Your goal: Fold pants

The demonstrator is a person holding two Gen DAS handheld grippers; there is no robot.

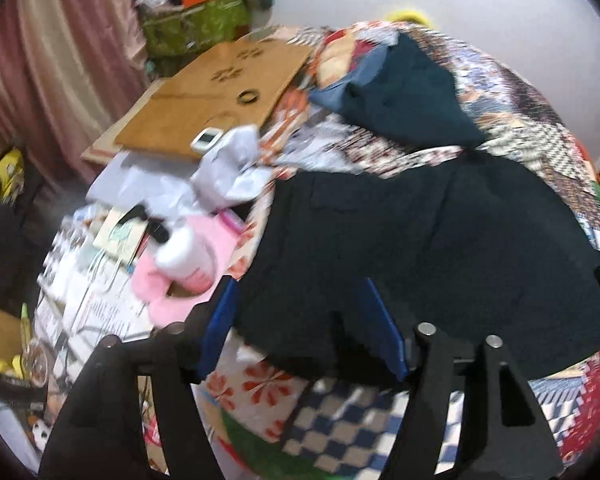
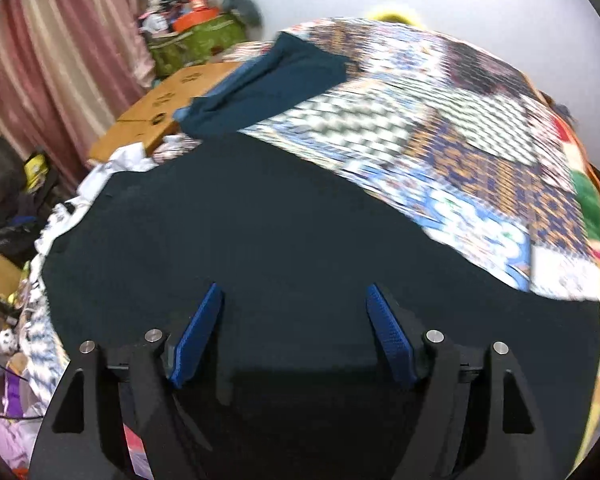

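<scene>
While blur hides any readable writing:
Pants (image 2: 280,240): dark, flat on patchwork quilt (image 2: 480,128), frame centre.
Left gripper (image 1: 300,328): jaws apart, holding nothing, over pants' lower-left edge.
Right gripper (image 2: 296,332): jaws apart, empty, above pants.
Bottle (image 1: 188,256): pink label, illegible.

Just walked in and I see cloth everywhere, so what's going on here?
A person with a gripper in each hand is folding dark pants on a patchwork quilt. Both the left gripper and the right gripper hang open above the pants, holding nothing. A teal garment lies farther back.
</scene>
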